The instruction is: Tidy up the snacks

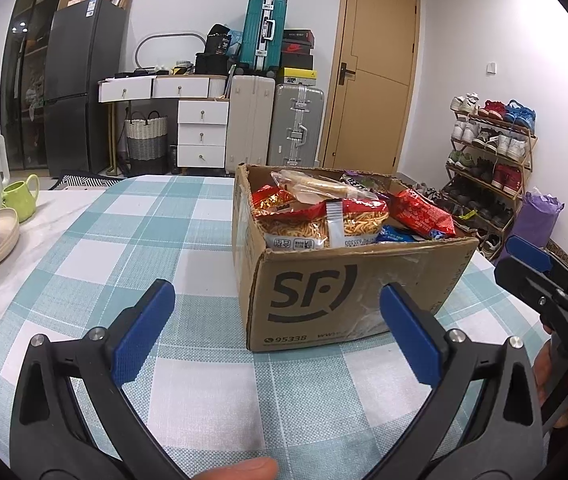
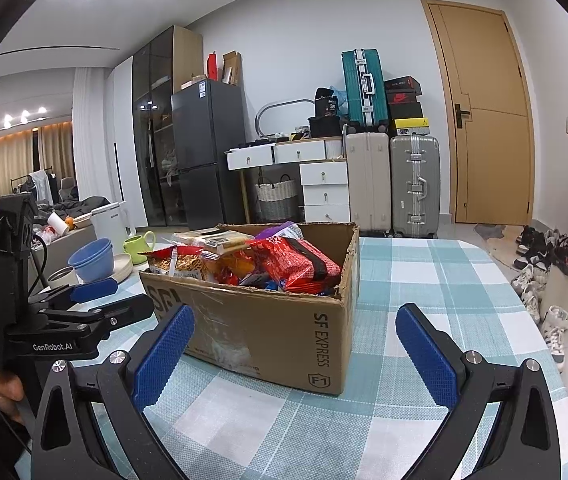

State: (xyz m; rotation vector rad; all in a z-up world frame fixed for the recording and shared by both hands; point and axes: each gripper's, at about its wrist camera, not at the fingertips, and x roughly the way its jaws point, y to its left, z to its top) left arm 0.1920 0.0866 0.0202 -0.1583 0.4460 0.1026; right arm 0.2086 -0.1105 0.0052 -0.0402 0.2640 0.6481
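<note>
Left wrist: open cardboard box [image 1: 347, 280] brimming with snack packets [image 1: 323, 216].

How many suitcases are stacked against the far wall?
3. A teal suitcase stands on top; below it a beige suitcase and, to its right, a silver suitcase stand on the floor. More may be hidden behind them.

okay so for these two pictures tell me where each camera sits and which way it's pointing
Left wrist: sits on the left claw, above the checked table, facing the snack box from its near-left; both fingers open, a fingertip at the bottom edge, the right claw at the right.
Right wrist: sits on the right claw, facing the box from its near-right; fingers open, the left claw and a hand at the left.
Shared: box, table, suitcases, door, fridge, bowls and green mug.
</note>
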